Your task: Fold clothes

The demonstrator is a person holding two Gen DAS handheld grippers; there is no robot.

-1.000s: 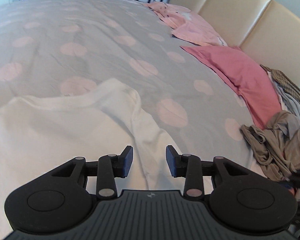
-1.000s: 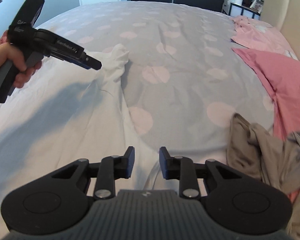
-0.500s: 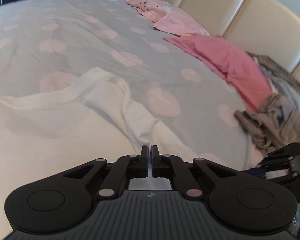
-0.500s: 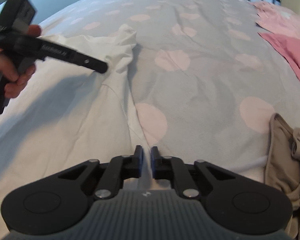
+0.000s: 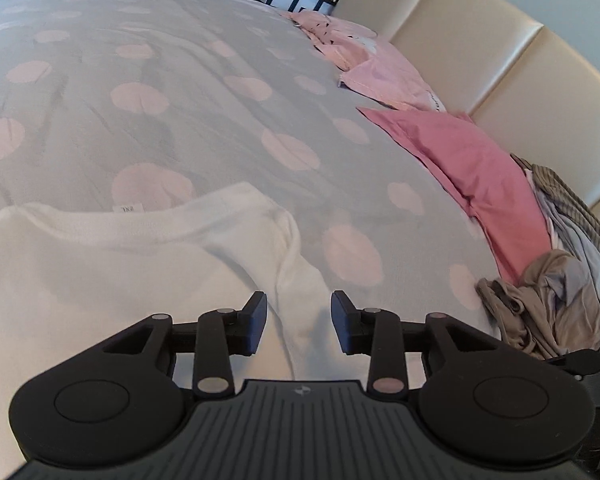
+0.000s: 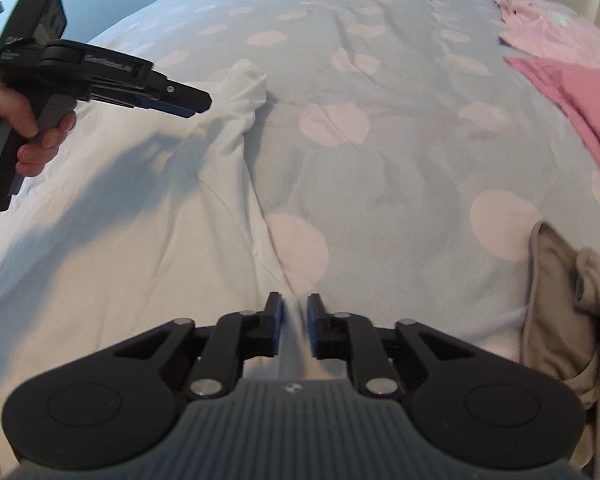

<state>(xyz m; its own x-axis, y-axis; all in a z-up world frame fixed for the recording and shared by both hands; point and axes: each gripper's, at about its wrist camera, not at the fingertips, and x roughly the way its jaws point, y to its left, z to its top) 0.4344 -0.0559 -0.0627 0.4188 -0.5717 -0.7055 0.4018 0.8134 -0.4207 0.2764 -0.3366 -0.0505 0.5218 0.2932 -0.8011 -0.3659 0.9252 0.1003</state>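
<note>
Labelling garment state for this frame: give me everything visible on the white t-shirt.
The white t-shirt looks like soft knit cotton, lying mostly flat on the grey polka-dot duvet. Its ribbed collar faces away, with a small size tag showing inside the neck. One short sleeve is bunched and creased at the shirt's edge. The left tool hangs open over the sleeve seam. The right tool has a fold of the side edge between its narrowly parted fingers; whether it pinches is unclear.

white shirt (image 5: 100,280), pink-dotted grey duvet (image 5: 220,120)
</note>
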